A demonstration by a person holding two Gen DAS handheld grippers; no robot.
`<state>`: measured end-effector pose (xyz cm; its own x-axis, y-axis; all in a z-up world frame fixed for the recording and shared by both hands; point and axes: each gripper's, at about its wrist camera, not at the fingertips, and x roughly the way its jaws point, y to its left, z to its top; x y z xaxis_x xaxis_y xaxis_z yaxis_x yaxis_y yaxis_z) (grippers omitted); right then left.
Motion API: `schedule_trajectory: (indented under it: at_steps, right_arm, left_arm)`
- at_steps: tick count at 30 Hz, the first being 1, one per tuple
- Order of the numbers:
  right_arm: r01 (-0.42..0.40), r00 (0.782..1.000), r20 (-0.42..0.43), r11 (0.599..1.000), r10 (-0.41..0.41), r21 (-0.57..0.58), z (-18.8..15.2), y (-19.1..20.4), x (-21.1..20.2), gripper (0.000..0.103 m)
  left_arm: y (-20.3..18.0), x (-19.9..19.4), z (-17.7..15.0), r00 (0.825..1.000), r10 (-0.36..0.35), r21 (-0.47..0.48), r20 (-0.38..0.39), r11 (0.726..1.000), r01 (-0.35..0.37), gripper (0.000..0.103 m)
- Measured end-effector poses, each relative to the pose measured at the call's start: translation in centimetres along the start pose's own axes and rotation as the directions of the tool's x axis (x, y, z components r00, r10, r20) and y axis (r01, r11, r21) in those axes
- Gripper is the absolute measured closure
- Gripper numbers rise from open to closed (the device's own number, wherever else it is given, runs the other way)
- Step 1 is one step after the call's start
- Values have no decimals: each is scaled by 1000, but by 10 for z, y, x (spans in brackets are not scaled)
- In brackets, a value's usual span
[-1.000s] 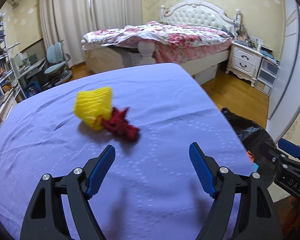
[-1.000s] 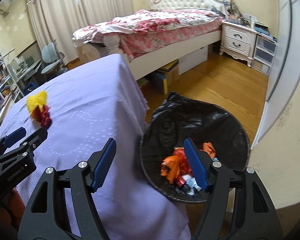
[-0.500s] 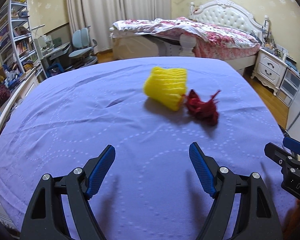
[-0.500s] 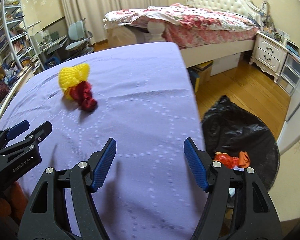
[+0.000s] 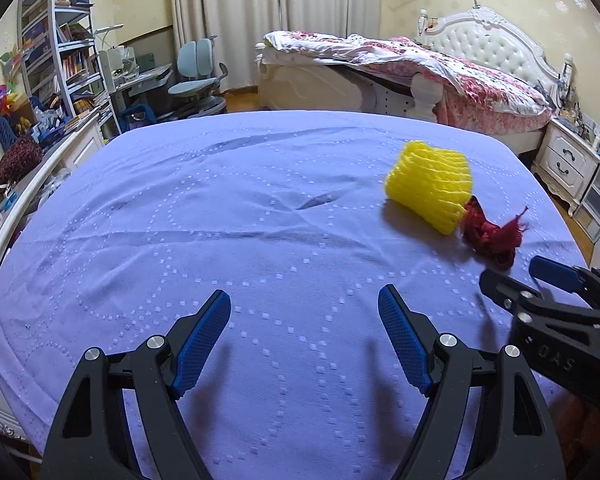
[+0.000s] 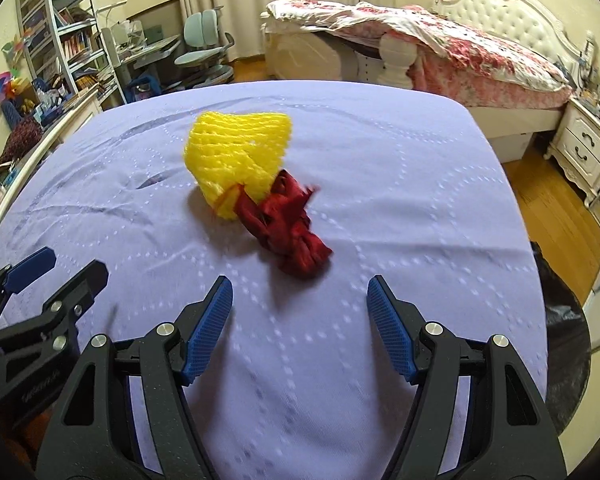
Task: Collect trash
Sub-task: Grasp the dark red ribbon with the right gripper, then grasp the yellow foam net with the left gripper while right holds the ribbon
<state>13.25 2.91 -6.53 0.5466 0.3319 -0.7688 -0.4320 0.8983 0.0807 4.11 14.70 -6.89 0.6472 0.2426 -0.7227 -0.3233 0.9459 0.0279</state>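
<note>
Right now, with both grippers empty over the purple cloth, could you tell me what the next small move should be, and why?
Probably ease the right gripper forward and down onto the red scrap. Its jaws stand open with nothing between them, and the scrap lies just ahead of them on the purple cloth, against the yellow foam net. The left gripper points at bare cloth, farther from both pieces.
</note>
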Motion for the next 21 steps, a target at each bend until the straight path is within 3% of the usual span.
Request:
schedule_trajectory:
  at_steps: [4,11,21]
  right_arm:
    - [11,1000,-3,1000,-11,-12,15,8,12,36]
    - [27,1000,4,1000,-27,0,24,0,19,72]
    - [78,997,9,995,-79,59,30,-40,18,73]
  left_arm:
    - [2,5,4,1000,-4,-14,-9,1000,4,25]
    - [-3,9,10,1000,-25,-1,-7,1000,25,24]
    - [-35,17,21,996,-89,55,5,995,89,24]
